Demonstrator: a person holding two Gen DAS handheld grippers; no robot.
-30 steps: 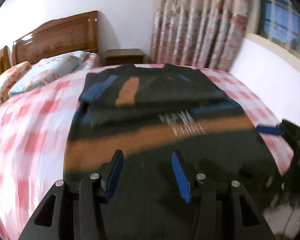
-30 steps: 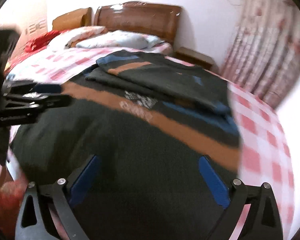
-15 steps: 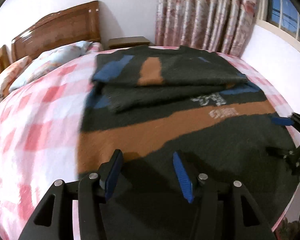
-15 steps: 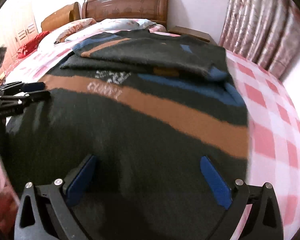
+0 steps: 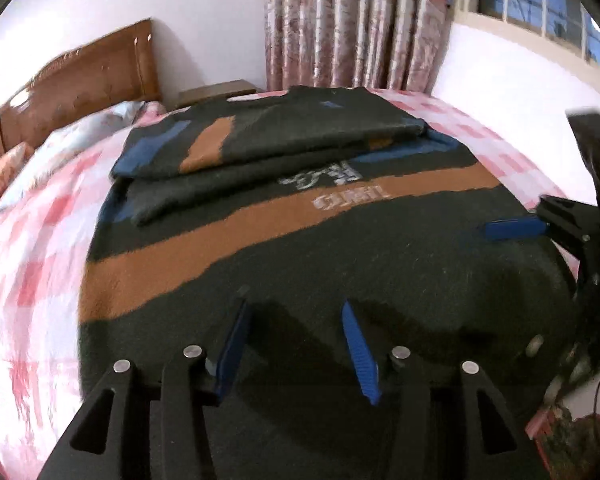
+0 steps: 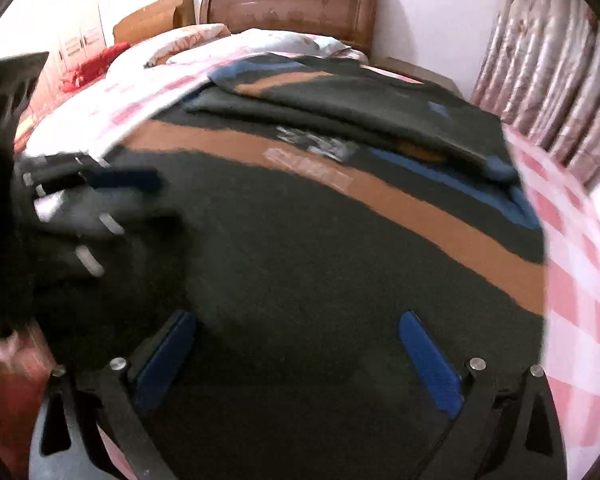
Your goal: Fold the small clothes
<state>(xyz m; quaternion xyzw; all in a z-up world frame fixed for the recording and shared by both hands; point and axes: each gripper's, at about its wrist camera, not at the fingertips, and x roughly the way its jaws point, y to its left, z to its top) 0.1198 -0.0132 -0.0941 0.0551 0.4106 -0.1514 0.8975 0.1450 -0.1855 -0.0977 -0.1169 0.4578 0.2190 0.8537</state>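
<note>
While both tools hang low over the near hem, the fold looks roughly half made. The left gripper has its blue pads parted about halfway, having just been closing a little, with only flat knit below the tips and nothing pinched between them. The right gripper stands spread wide, its pads well apart over the same dark cloth, holding nothing.

Directly under and ahead of both tools lies the sweater, a dark, fuzzy knit that looks thick and soft, spread flat across the bed. Its near part is still a single open layer; judging by that, the bottom hem has yet to be brought up, and neither tool has a grip on it yet.

Just beyond the tips runs a broad orange band across the chest, with pale lettering on it and a grey print above. Farther ahead, the sleeves are already folded in across the top, lying as flat stacked slabs with blue and orange blocks, edges fairly straight.

Beside the sweater the bedcover shows a pink and white check, smooth and thin-looking. Far ahead stand a glossy wooden headboard, soft pillows, and pleated floral curtains.
</note>
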